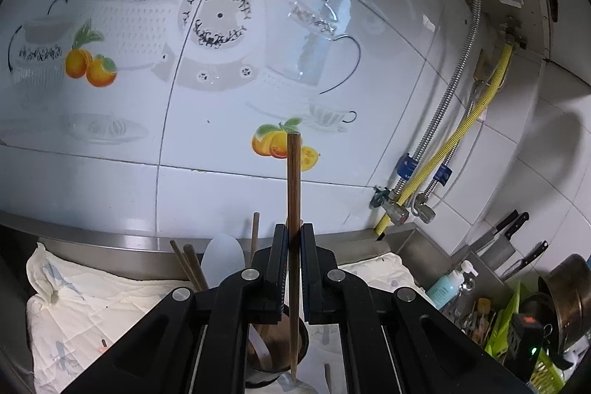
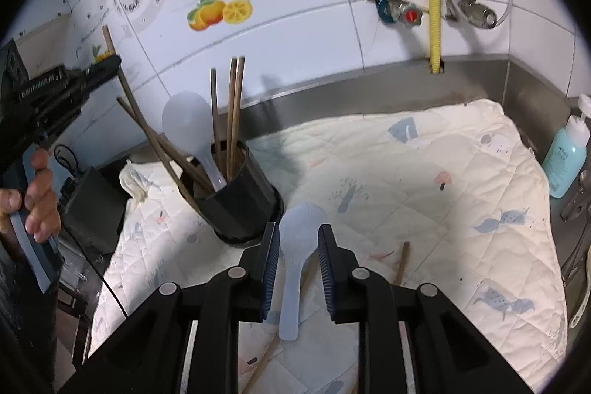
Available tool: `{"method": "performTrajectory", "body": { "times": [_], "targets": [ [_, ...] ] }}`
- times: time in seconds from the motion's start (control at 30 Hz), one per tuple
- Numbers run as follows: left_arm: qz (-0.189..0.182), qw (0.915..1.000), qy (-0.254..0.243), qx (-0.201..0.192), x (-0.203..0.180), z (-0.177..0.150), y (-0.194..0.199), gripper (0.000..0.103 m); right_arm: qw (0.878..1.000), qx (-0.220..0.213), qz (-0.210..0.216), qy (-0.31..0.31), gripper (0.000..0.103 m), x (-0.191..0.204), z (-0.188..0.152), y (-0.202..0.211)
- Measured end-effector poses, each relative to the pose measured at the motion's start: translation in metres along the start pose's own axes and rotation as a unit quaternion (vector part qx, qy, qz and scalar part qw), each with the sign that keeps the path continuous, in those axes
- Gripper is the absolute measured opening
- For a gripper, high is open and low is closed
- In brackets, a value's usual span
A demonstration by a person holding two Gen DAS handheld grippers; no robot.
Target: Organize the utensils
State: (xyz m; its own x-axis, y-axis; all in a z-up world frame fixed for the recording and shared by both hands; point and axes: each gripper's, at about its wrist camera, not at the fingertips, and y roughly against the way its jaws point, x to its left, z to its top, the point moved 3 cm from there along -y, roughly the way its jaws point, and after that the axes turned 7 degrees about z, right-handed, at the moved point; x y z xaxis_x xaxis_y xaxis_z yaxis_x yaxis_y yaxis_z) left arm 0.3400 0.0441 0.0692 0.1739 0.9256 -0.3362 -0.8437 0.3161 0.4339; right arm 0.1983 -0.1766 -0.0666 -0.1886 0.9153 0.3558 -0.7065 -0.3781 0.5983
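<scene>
Your left gripper (image 1: pixel 294 239) is clamped on one chopstick (image 1: pixel 293 180), upright above the black holder (image 2: pixel 236 198); lower it tip-first. Your right gripper (image 2: pixel 295 248) stands part-open around the white rice paddle (image 2: pixel 295 246), pads not touching; it lies on the quilted cloth (image 2: pixel 443 172), scoop toward the holder; squeeze next.

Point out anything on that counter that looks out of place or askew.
A white rice paddle and loose chopsticks lie flat on the quilted cloth instead of standing in the black utensil holder. Inside the holder, several chopsticks lean far to one side while others stand upright.
</scene>
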Motion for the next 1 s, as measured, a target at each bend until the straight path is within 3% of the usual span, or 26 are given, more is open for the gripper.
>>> {"method": "performTrajectory", "body": {
  "times": [0.3, 0.43, 1.0],
  "targets": [
    [0.001, 0.9999, 0.002, -0.013, 0.008, 0.005, -0.007, 0.006, 0.999, 0.046, 0.010, 0.008, 0.026, 0.004, -0.011, -0.033],
    [0.008, 0.9998, -0.001, -0.021, 0.012, 0.008, -0.010, 0.006, 0.997, 0.075, 0.011, 0.011, 0.044, 0.004, -0.016, -0.052],
    [0.023, 0.9997, 0.001, -0.001, 0.029, -0.007, -0.038, 0.006, 0.987, 0.155, -0.014, 0.029, 0.044, 0.001, -0.036, -0.116]
  ]
}}
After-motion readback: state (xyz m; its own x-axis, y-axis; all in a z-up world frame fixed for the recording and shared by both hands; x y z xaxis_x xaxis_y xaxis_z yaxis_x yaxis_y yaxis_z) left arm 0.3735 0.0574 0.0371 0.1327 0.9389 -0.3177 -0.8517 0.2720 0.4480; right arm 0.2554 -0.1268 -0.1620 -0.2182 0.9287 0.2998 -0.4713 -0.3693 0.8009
